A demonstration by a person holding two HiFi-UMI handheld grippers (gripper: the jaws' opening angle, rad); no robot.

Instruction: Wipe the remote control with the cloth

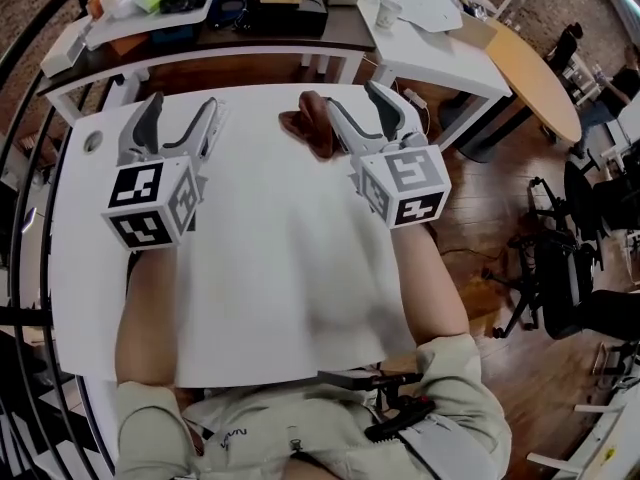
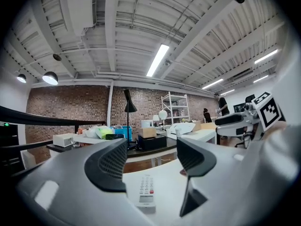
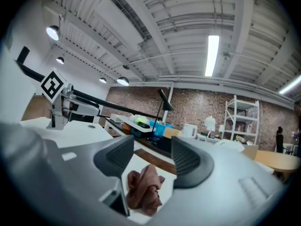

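**One remote, one cloth, two claws open and empty**

Just one remote control [image 2: 146, 192]: white, slim, buttons up, flat on the white table [image 1: 280, 298]. Lies toward the far-left corner of the table, short of the far edge, lengthwise along the line of the left gripper [image 2: 150, 160]. Shows low in the gap between that gripper's two jaws, just ahead of them, touching neither. Cannot be picked out in the head view, under the gripper there.

Just one cloth [image 1: 312, 123] as well: reddish brown, crumpled into a loose heap. Sits at the far edge of the table, right of its middle, well apart from the remote. Appears in the right gripper view low between the two jaws of the right gripper [image 3: 150, 160], just ahead of them, pressed by neither pad.

Two grippers in all, one per hand, each with two dark ribbed jaws and one cube of square markers. Left gripper: jaws spread wide, clamped on nothing. Right gripper: jaws also well apart, clamped on nothing, close beside the cloth in the head view. Both aimed roughly level toward the far edge, side by side, well apart from each other.

Two bare forearms [image 1: 150, 318] over the near half of the table, one behind each cube.

Beyond the far edge: one dark-topped table [image 1: 250, 36] with a tray, a blue box and a cardboard box; to its right, one white desk [image 1: 440, 53].
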